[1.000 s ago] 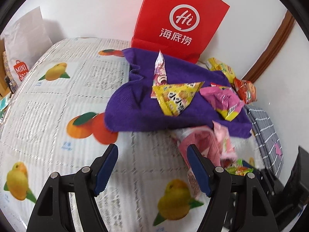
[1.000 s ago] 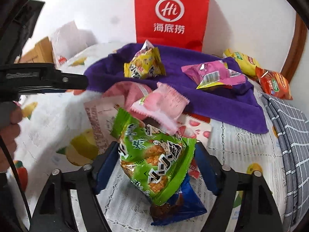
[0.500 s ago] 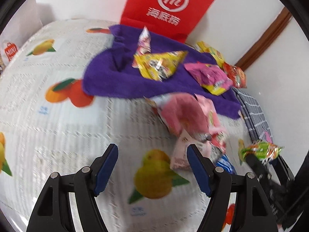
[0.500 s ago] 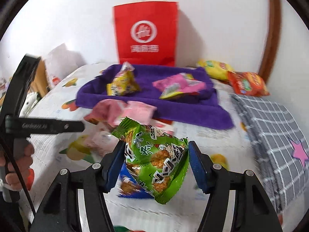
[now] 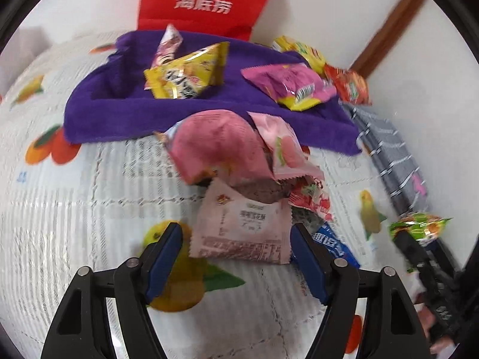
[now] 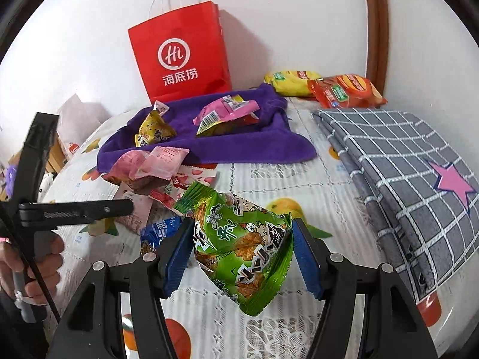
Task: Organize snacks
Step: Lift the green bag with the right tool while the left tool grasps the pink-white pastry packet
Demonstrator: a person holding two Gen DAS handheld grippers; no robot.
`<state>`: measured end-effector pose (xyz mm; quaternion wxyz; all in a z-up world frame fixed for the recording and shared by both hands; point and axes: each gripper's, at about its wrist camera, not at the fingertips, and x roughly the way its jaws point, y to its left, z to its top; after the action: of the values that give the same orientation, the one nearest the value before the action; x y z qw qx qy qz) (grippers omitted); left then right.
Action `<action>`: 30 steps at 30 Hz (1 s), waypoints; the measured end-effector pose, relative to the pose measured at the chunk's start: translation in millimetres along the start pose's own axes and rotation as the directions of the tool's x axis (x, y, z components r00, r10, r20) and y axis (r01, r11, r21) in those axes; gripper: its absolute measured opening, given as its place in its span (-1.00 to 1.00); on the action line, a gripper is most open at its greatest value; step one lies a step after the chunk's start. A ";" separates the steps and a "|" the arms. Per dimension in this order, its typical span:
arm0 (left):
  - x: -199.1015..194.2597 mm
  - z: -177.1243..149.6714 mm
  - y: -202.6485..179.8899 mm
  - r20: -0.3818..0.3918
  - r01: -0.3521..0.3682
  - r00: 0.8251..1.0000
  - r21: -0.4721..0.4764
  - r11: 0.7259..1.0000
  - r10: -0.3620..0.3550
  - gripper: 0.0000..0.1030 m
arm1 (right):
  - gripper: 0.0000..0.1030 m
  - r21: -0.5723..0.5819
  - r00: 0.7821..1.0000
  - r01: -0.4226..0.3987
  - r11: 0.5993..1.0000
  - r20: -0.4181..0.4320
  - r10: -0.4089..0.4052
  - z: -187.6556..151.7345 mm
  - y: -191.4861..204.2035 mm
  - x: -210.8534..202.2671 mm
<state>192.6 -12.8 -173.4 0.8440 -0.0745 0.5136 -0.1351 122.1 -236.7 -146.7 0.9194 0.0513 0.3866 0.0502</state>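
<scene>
Star (image 6: 452, 183) in right view only

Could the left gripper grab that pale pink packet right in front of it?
Probably yes. The left gripper has its jaws opening, one on each side of the pale pink packet, nothing between. The packet's far end is tucked under other pink packets, which might drag along.

My left tool (image 5: 236, 252) has closed in on the pale pink packet (image 5: 244, 230), jaws opening around it. My right tool (image 6: 242, 251) has carried the green snack bag (image 6: 244, 248) clear of the pile.
</scene>
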 end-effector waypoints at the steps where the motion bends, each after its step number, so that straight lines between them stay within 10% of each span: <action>1: 1.6 -0.3 -4.5 0.003 -0.019 1.000 0.019 1.000 0.019 0.52 | 0.24 0.002 1.000 -0.004 1.000 0.000 0.004 -0.7 -1.8 -0.4; 14: 21.4 -7.9 -42.5 0.049 -0.224 0.974 0.153 0.962 0.219 0.73 | 0.24 0.001 1.000 0.004 1.000 -0.011 -0.004 -7.1 -8.2 6.1; 20: 6.4 -12.6 -35.3 0.087 -0.185 0.981 0.133 0.974 0.174 0.12 | 0.24 0.023 1.000 0.003 1.000 -0.028 -0.002 -12.3 -12.2 7.1; 30: -15.7 -23.8 -10.2 0.078 -0.099 0.993 0.068 0.993 0.094 -0.03 | 0.24 0.023 1.000 -0.002 1.000 -0.014 0.002 -1.2 -4.0 -2.3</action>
<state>163.1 -17.4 -168.3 0.8703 -0.0240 0.4797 -0.1096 119.8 -241.0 -146.4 0.9160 0.0617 0.3935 0.0470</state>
